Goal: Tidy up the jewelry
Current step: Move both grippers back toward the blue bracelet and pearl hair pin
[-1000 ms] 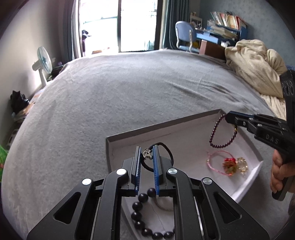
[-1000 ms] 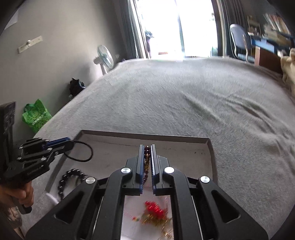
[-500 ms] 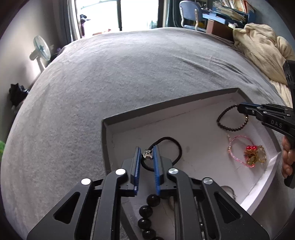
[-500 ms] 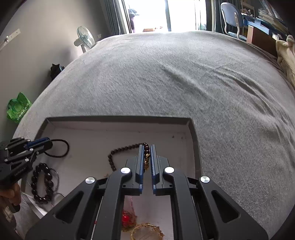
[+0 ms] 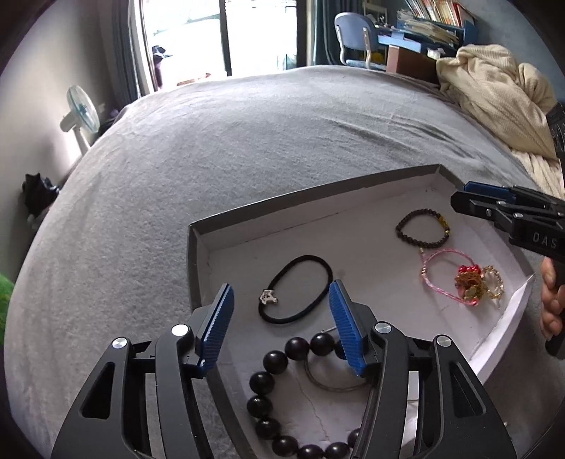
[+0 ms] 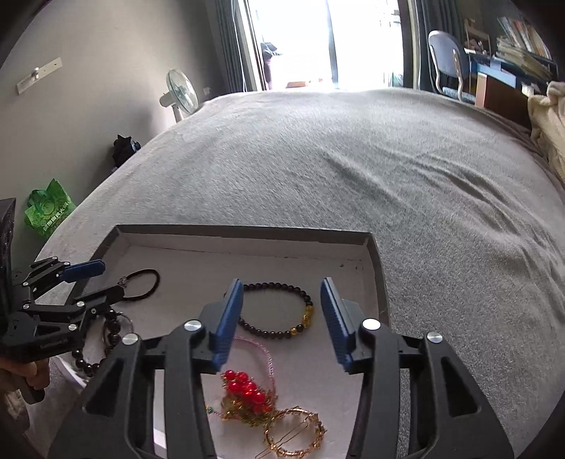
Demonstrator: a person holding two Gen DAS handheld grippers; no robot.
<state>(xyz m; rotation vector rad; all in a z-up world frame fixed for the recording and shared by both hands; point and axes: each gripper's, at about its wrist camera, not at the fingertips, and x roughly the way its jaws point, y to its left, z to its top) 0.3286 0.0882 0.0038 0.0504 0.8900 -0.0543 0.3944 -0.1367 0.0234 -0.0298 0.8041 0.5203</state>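
One shallow tray [image 5: 310,197] holds the jewelry. In it lie one black hair tie [image 5: 296,287] with a small metal charm, two dark beaded bracelets, small-beaded [image 5: 422,229] and large-beaded [image 5: 279,381], one pink cord bracelet [image 5: 436,279], one red-beaded gold ornament [image 6: 247,395], one gold ring-shaped piece [image 6: 295,436], and one thin metal ring [image 5: 332,383].

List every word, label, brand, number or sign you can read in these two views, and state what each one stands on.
"DAS": raised letters on the black body of the right gripper, seen in the left wrist view; the lettering may run on past the frame edge.
Print on the green bag by the wall: too blurred to read.
Spines of the books on the far shelf: too small to read.
No other text shows.
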